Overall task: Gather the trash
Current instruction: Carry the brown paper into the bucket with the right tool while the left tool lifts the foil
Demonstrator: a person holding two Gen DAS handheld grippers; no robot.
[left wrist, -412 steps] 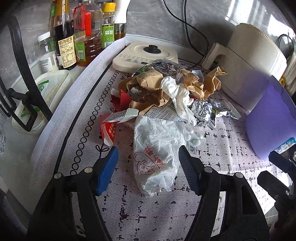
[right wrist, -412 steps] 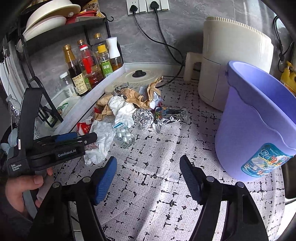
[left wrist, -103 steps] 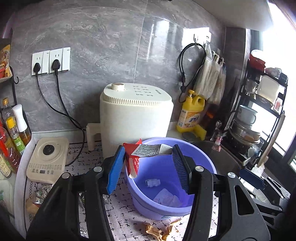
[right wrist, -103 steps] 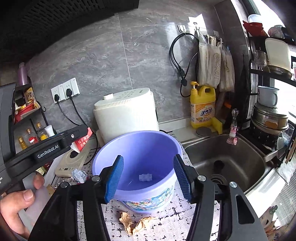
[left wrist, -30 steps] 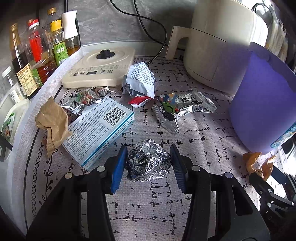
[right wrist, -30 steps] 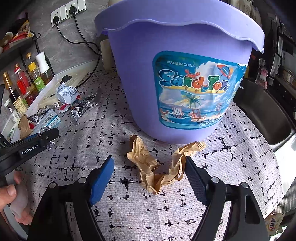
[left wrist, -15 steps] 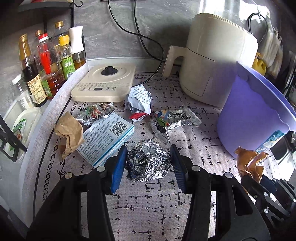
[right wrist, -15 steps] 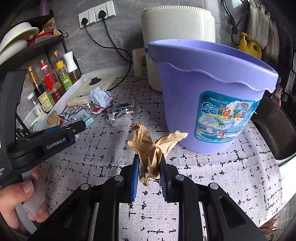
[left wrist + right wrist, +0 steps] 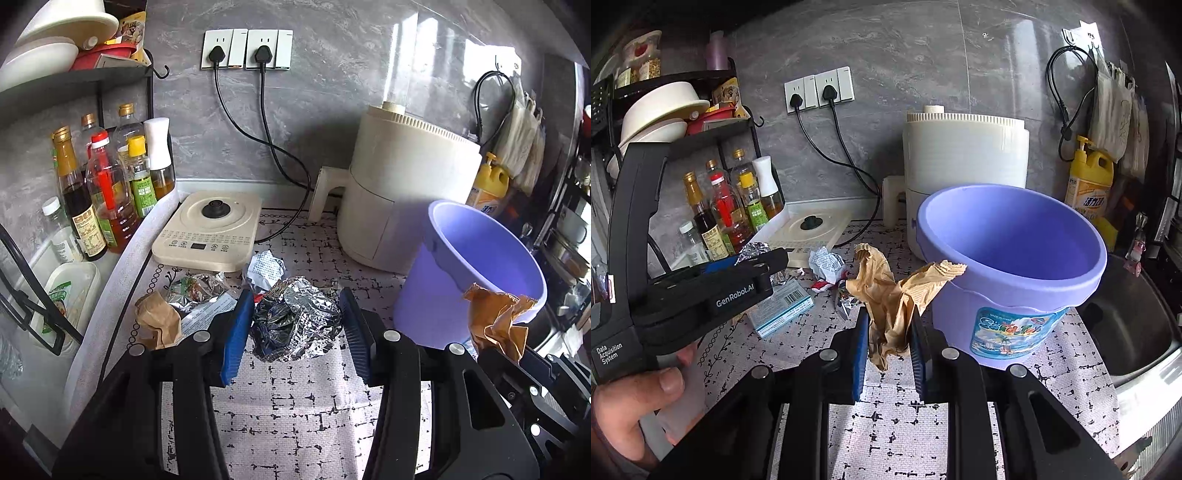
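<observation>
Left gripper clamped on foil ball; right gripper nearly closed, pinching brown paper; purple bucket at two o'clock.

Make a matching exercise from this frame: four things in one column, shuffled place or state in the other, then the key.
Things:
1. crumpled ball of silver foil
2. crumpled brown paper scrap
3. pale blue cardboard box with a barcode
4. round purple plastic bucket

Places or states:
A. lying flat on the patterned mat
B. clamped in the right gripper
C. standing upright, mouth open
D. clamped in the left gripper

Pairs: 1-D, 2-B, 3-A, 4-C
</observation>
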